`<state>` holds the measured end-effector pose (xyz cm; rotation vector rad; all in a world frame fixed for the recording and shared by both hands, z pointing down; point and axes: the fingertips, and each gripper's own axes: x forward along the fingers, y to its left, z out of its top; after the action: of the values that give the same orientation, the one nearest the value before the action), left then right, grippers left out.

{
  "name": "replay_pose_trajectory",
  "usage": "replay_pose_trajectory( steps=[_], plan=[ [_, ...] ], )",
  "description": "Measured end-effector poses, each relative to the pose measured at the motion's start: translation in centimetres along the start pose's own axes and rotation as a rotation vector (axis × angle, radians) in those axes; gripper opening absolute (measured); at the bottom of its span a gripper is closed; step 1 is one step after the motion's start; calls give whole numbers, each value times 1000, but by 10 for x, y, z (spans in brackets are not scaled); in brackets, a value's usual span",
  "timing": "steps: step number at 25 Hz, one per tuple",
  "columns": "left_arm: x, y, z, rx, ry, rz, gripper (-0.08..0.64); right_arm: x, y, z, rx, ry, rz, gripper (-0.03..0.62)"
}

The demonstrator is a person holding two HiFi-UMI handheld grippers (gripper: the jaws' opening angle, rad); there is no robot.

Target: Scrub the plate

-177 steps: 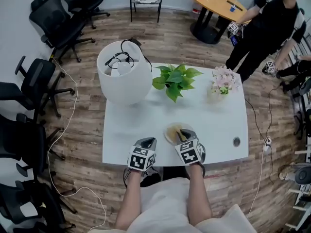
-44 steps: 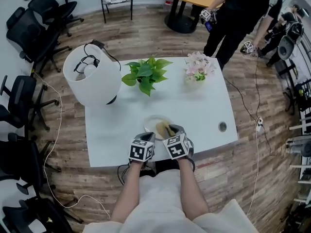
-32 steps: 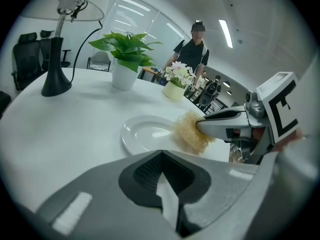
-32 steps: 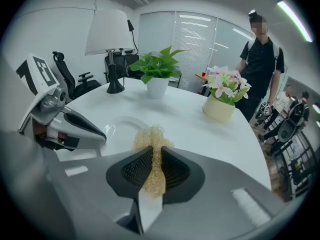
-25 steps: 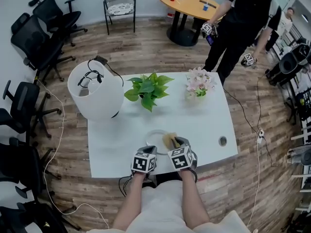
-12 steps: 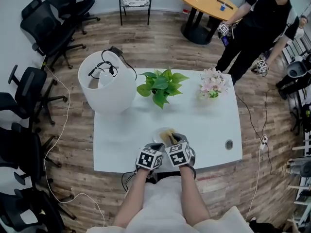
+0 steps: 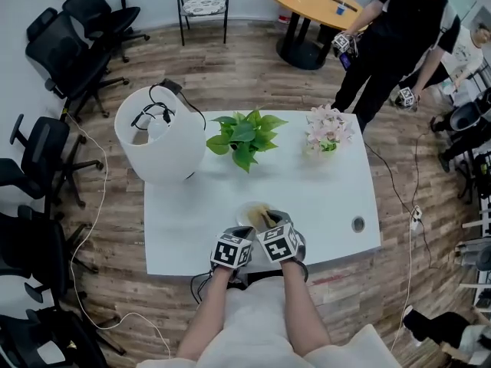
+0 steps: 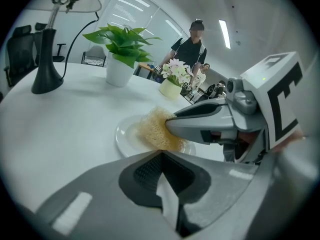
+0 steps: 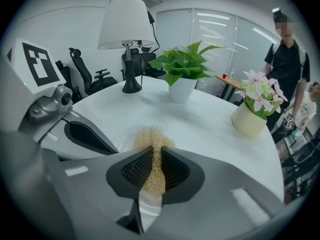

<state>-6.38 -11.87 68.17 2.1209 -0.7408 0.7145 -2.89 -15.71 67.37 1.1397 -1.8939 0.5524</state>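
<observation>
We hold the right tongs (image 9: 152, 154) clamped tight on a tan loofah scrubber (image 9: 151, 134), whose frayed end rests on the white plate (image 8: 125, 134). The plate sits on the white desk (image 7: 322, 198) close to its near edge, about midway along it. Our left tongs (image 8: 161, 153) are closed, jaws tip to tip at the plate's near rim. They may be pinching it, but the rim is hidden there. A potted plant (image 7: 244, 136) and flowers (image 7: 326, 133) stand along the far edge.
</observation>
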Motion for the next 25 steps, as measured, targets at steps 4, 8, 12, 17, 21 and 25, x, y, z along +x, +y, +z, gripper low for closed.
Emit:
replay_pose_trajectory(
  steps=[4, 8, 12, 17, 21, 25],
  plan=[
    [0, 1, 1, 0, -2, 8, 0, -6, -8, -9, 19, 2, -13, 72],
    [0, 1, -1, 3, -7, 21, 0, -13, -12, -18, 32, 7, -24, 72],
    [0, 2, -1, 16, -1, 45, 0, -22, -17, -19, 48, -6, -37, 72],
    [-16, -7, 25, 64, -42, 55, 0, -42, -30, -7, 166, -104, -56, 72],
    [-47, -21, 42, 87, -99, 67, 1, -69, -39, -4, 297, -210, -80, 72],
    [-77, -26, 47, 93, -156, 91, 1, -97, -39, -3, 387, -319, -83, 72]
  ],
)
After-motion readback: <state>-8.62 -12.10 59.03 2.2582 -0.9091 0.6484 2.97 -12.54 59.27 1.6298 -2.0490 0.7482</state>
